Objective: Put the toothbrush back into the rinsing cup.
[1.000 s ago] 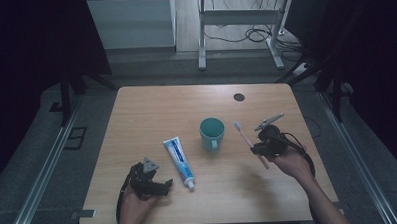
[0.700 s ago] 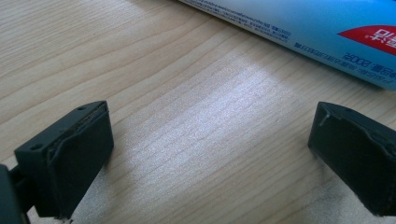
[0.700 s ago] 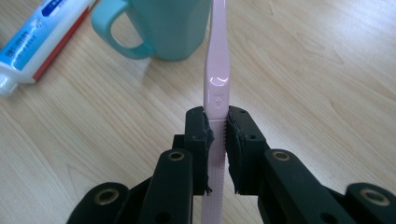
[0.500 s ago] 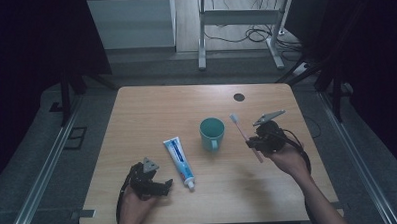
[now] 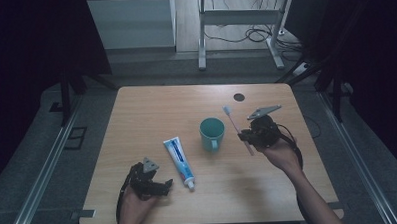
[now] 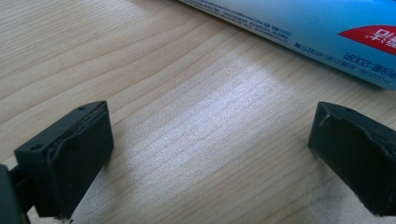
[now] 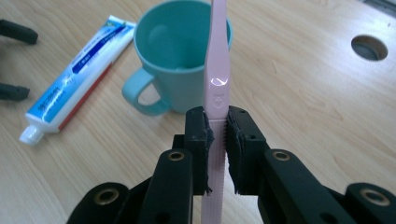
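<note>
A pink toothbrush (image 5: 235,126) (image 7: 218,70) is clamped by its handle in my right gripper (image 5: 246,137) (image 7: 217,135), which is shut on it and held above the table just right of the teal mug (image 5: 212,133) (image 7: 180,56). The brush head points up and away, over the mug's rim. A blue and white toothpaste tube (image 5: 179,156) (image 7: 74,74) (image 6: 308,28) lies flat left of the mug, cap toward the near edge. My left gripper (image 5: 165,187) (image 6: 210,154) rests low on the wood beside the tube, jaws wide apart, nothing between them.
The wooden table (image 5: 151,113) has a round dark hole (image 5: 239,96) (image 7: 369,46) near its far right corner. Beyond the far edge stands a metal desk frame (image 5: 239,35) with cables on the floor. Rails run along both sides of the table.
My right gripper has carried the toothbrush left and away from me, closer to the mug, with the brush tilting more upright. The left gripper has stayed put.
</note>
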The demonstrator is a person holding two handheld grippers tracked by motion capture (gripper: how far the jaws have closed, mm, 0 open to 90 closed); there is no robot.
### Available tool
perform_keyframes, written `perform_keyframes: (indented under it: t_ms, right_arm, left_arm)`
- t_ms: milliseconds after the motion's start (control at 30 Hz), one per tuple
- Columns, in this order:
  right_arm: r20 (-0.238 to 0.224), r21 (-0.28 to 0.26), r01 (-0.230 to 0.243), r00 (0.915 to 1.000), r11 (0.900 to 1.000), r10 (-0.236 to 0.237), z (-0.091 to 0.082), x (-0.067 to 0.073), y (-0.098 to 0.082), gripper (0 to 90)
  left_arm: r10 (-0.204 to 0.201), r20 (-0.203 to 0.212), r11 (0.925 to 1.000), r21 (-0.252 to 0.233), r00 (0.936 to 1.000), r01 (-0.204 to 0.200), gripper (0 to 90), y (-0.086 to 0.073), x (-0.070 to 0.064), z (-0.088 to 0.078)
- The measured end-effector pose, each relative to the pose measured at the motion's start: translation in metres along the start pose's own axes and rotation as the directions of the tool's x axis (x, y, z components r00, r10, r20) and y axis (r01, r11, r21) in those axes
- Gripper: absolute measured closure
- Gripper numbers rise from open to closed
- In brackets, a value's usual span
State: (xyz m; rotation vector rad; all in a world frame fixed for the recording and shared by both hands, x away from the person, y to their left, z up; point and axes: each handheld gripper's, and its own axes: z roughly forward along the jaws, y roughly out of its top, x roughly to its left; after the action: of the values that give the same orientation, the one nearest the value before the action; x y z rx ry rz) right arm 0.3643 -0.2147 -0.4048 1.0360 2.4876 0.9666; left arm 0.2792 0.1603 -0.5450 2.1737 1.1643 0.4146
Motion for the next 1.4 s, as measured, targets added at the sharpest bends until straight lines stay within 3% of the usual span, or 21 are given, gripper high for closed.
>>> perform_keyframes:
  t_ms: [700,1400]
  right_arm:
    - [-0.013,-0.143,-0.018,0.9998,0.990,0.016,0.009,0.003,0.027,78.9]
    - [-0.033,-0.230,-0.059,0.9980,0.971,0.053,0.020,0.003,0.042,78.9]
  left_arm:
    - [0.003,0.001,1.0000,0.002,1.0000,-0.003,0.3,0.000,0.000,0.000]
    - [0.002,-0.001,1.0000,0.004,1.0000,-0.002,0.3,0.000,0.000,0.000]
